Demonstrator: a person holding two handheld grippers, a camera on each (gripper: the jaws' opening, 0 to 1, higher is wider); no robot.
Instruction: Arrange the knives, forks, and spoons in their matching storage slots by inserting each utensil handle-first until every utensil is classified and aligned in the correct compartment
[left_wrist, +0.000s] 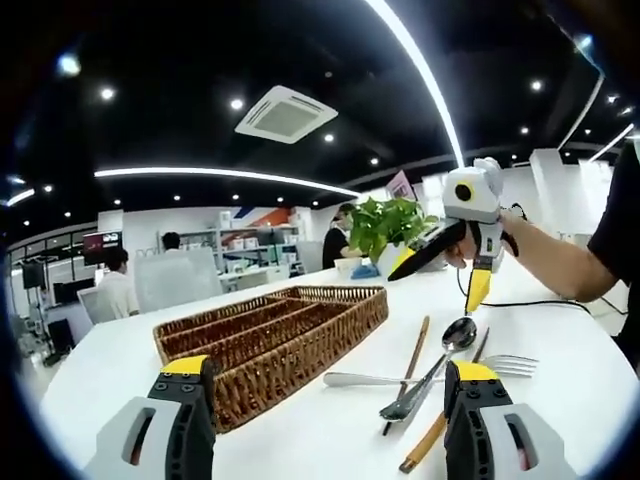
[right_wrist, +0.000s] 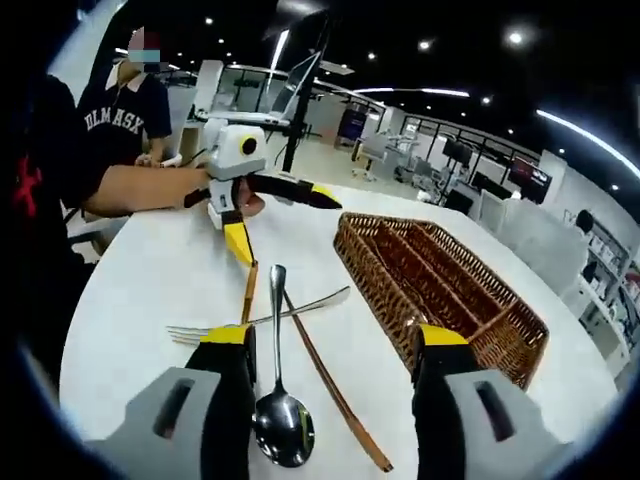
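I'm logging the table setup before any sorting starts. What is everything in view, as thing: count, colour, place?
Wicker tray: one, brown, divided into long slots, on the white table.
Spoon: one, silver, on the table beside the tray, crossing the other utensils.
Fork: one, silver, lying in the same pile.
Wooden-handled utensils: at least two, brown handles, in the pile; their heads are hard to tell.
Potted plant: one, green, at the far table edge.
People: several, in the office background.
Cable: one, black, on the table.
Left tool: grey with yellow tips, open, low over the table.
Right tool: grey with yellow tips, open, above the spoon.
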